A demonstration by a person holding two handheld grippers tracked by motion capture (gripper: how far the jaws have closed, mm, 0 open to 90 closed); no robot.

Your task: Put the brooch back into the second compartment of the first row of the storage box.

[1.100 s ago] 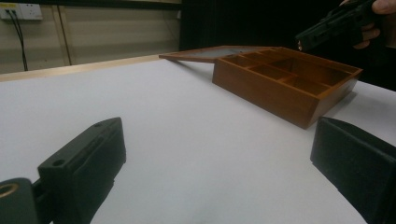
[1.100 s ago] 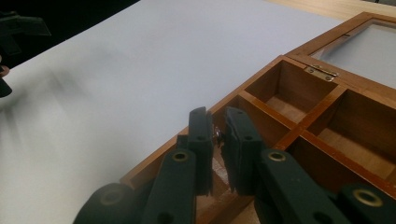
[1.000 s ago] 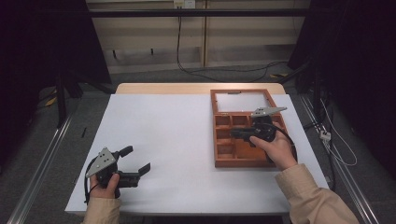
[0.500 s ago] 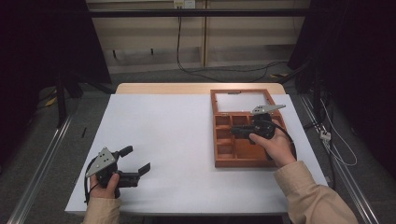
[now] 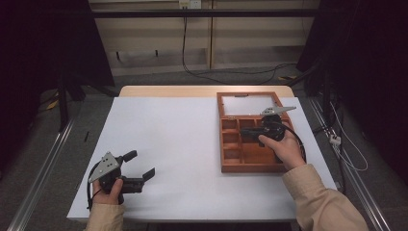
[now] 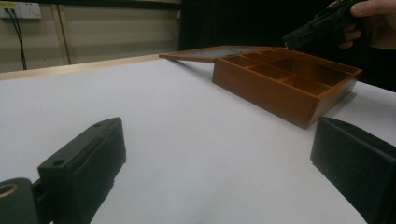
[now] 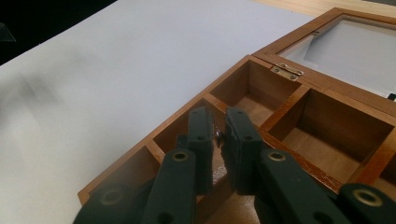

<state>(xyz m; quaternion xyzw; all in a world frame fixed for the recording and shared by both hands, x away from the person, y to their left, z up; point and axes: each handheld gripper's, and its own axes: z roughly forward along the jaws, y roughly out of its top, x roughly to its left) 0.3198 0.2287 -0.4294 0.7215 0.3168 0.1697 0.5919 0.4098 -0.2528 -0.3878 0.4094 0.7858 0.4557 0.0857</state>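
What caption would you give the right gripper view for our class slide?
Right gripper, jaws nearly closed on something small and dark, poised over a compartment of the open wooden box.

We see a reddish-brown wooden compartment box (image 5: pixel 250 154), white table cover (image 5: pixel 168 134), black grippers (image 5: pixel 137 171), beige sleeves (image 5: pixel 322 202).

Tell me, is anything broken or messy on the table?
Nothing stands out. The wooden box sits flat on the white table, its lid lying open behind it; the compartments in sight look empty. No spills or damage show.

Compartmented wooden box (image 5: pixel 243 154) sits open (glass lid (image 5: pixel 250 103) flat behind) at table's right.
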